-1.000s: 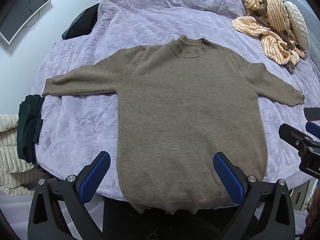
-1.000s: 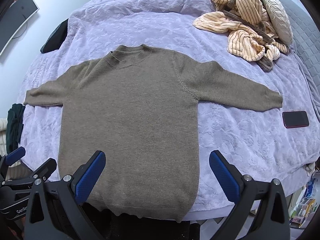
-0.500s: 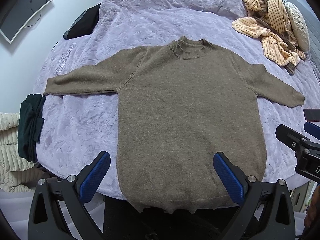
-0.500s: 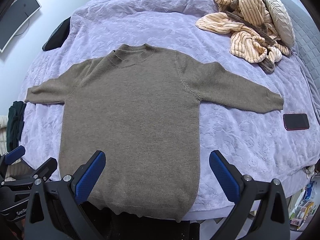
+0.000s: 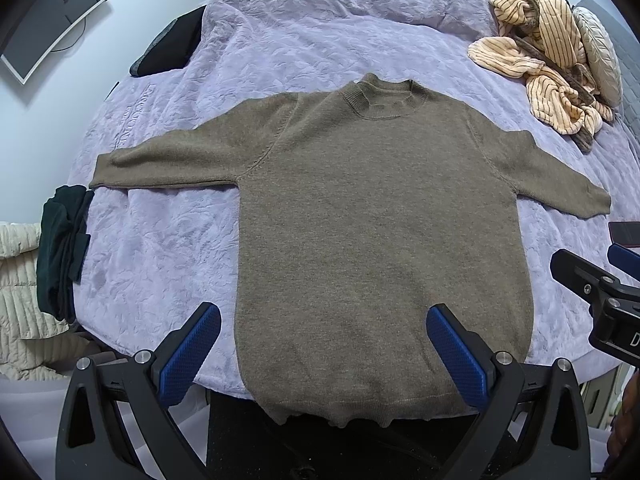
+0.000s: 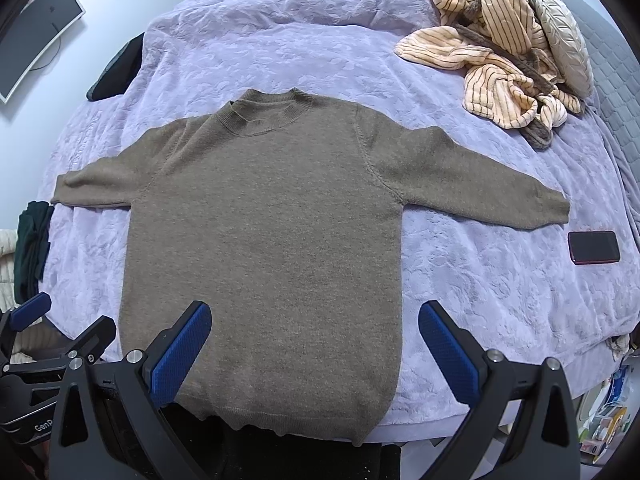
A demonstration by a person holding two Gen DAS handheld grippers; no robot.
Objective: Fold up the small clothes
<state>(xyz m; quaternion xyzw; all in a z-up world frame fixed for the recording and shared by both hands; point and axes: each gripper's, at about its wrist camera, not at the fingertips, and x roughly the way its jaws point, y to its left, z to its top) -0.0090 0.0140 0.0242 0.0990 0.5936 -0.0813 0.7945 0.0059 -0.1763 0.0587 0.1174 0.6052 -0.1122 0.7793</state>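
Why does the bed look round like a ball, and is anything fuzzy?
Left wrist view: the fisheye lens bends the purple bedspread round; corners go black. Right wrist view: same bulge, soft even light, no glare; the brown sweater looks sharp, and the phone near the edge looks squashed.

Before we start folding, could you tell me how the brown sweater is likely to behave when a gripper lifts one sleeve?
The brown sweater looks like soft knit lying flat, so it will probably droop. Its hem hangs over the purple blanket, so it may slide. Both grippers are open.
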